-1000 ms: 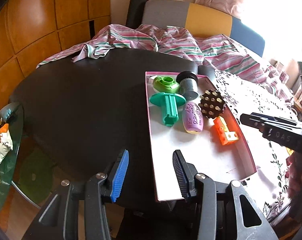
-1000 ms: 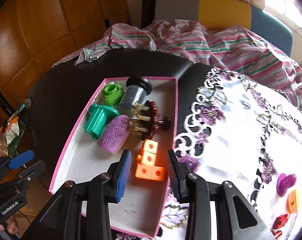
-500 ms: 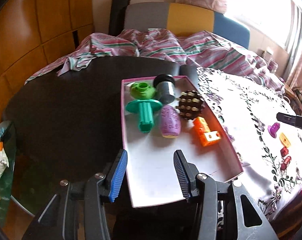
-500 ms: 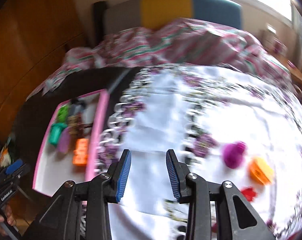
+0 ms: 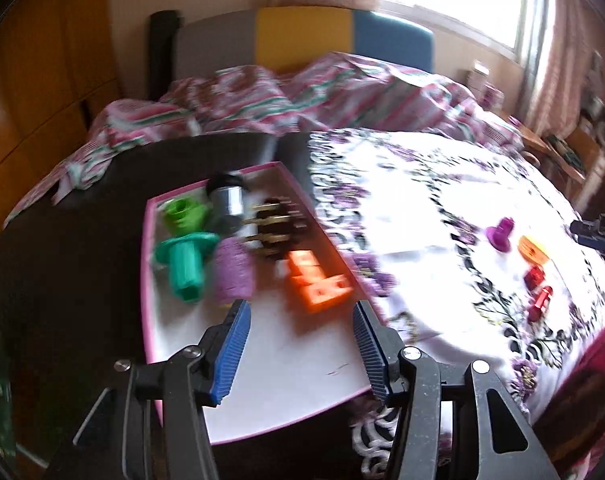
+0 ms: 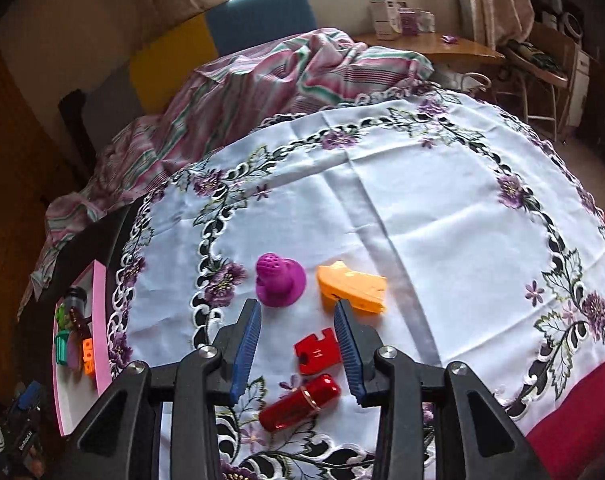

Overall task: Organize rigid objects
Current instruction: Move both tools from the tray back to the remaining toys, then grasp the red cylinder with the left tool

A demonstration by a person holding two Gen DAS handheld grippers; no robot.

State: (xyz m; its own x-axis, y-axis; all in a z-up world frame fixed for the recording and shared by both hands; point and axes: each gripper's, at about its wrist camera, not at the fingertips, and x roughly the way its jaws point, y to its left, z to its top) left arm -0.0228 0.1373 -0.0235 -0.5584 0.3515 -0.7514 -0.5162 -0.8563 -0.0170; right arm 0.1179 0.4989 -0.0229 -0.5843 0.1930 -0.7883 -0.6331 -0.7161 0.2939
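Taking the pink tray [image 5: 150, 280] as my marker: my left tool [image 5: 298, 336] hangs over its bare white near end with nothing between the fingers, and its jaws are opening. Sorted already, at the tray's far end, are the green piece [image 5: 182, 214], teal plunger [image 5: 186, 264], grey cylinder [image 5: 228, 200], lilac piece [image 5: 232, 276], brown spiked ball [image 5: 276, 224] and orange block [image 5: 318, 284].

Right of the tray, on the embroidered cloth [image 6: 422, 208] over the worktop, four pieces wait: magenta knob [image 6: 278, 280], orange wedge [image 6: 352, 286], red puzzle piece [image 6: 316, 350], red tube [image 6: 300, 402].

My right tool [image 6: 298, 354] hovers there, empty, fingers parted either side of the puzzle piece, not yet touching it.

So I judge this the reach for the next pick. Next: drop lower, square up, close on that flat piece, carry it left to the tray.
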